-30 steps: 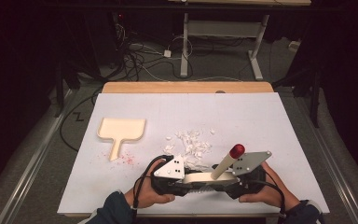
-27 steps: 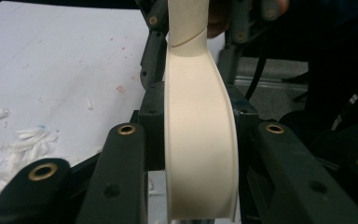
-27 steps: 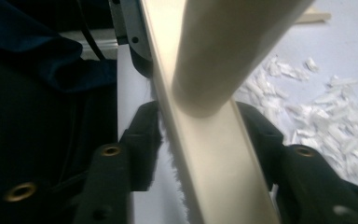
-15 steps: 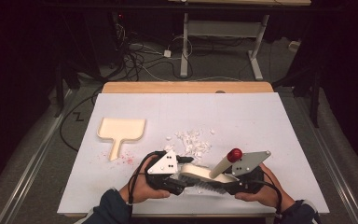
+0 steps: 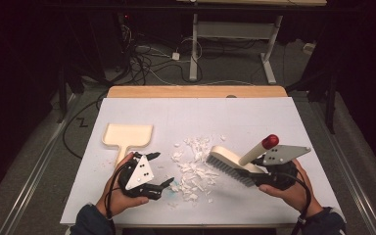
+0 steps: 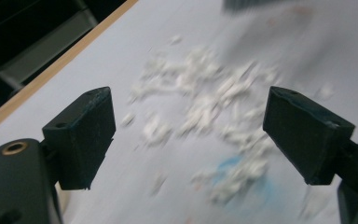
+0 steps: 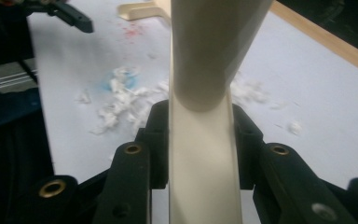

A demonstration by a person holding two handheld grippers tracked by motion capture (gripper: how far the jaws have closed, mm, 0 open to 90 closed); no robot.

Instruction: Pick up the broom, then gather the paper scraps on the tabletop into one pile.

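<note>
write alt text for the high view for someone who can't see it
A person at a white table holds a cream brush clamped in the right tongs, beside a pile of white scraps. The left tongs are open and hold nothing, near a cream dustpan.

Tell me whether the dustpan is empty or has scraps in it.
Empty. The dustpan lies flat on the table with a bare cream tray, while the white scraps sit in a loose pile on the table beside it.

Cream brush (image 5: 227,162) with red-tipped handle tilts, bristles apparently touching white scraps (image 5: 194,169).
</note>
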